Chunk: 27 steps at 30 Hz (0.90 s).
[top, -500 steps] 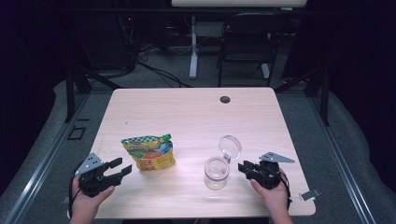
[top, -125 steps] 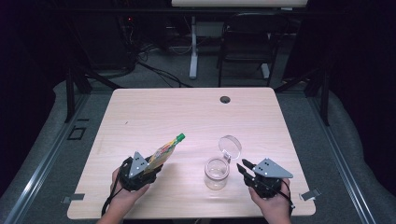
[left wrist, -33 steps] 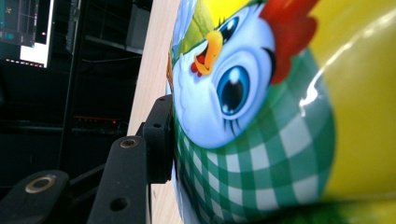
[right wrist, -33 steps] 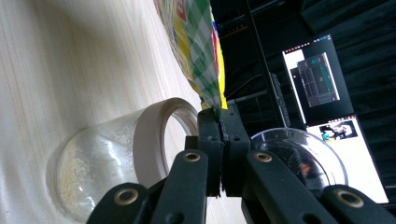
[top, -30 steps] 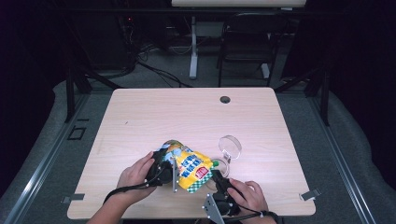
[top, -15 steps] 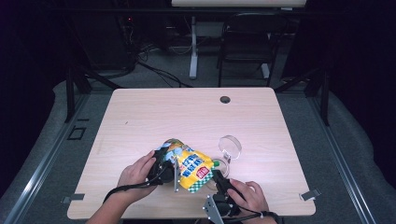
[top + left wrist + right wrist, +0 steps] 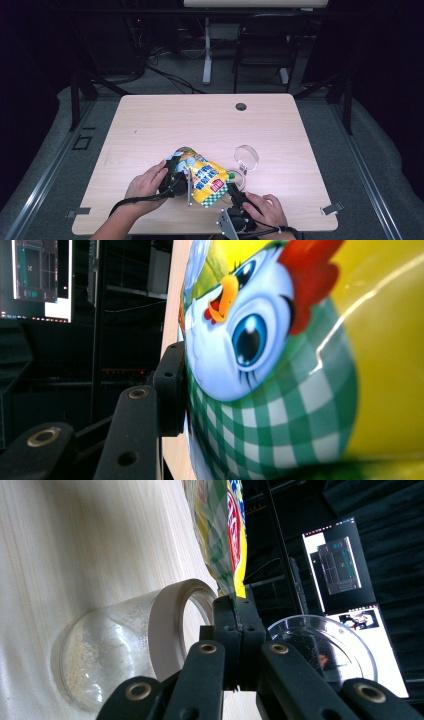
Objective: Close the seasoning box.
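Grippers left [image 7: 176, 176] and right [image 7: 234, 611] pinch opposite bag [image 7: 206, 179] edges, seemingly to tear it open beside the jar [image 7: 125, 645].

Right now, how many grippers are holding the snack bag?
2. The left gripper clamps the snack bag at its left end; the right gripper pinches its lower corner beside the jar.

The bag [image 7: 202, 177], flat on the table [image 7: 150, 130] at first, is now lifted between both grippers; the right gripper [image 7: 235, 192] has left the jar's [image 7: 239, 181] side and pinches its corner.
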### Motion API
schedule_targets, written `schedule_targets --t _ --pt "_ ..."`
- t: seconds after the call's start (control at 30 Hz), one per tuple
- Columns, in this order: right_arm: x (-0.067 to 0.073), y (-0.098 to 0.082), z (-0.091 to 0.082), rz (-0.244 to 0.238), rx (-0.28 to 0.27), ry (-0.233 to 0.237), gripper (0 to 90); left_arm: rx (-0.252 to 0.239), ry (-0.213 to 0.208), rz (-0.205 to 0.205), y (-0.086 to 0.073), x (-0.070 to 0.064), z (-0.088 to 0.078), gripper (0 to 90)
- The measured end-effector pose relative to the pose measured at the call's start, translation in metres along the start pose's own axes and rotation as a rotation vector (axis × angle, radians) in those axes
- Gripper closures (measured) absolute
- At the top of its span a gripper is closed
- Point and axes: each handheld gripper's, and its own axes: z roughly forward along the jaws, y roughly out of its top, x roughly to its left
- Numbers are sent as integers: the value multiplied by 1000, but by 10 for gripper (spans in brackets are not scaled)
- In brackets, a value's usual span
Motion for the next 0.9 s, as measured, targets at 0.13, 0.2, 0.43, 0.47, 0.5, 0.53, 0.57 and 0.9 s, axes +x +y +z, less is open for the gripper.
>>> schedule_targets --t 0.13,0.2,0.43,0.47,0.5,0.53,0.57,0.9 --pt "0 0 0 -7 2 -6 900 4 15 10 1 0 0 551" --pt "0 1 0 -7 0 -8 900 7 29 14 1 0 -1 551" --pt "2 0 1 -13 -5 -11 900 13 62 45 2 1 -3 551" --pt "2 0 1 -15 -4 -10 900 12 72 52 3 1 -3 551" --pt "2 0 1 -15 -3 -11 900 15 77 59 3 1 -4 551" --pt "2 0 1 -15 -3 -11 900 17 84 63 3 1 -4 551" --pt "2 0 1 -13 -2 -11 900 16 90 67 4 1 -4 551" --pt "4 2 1 -7 6 -10 900 29 140 121 6 5 -8 553"
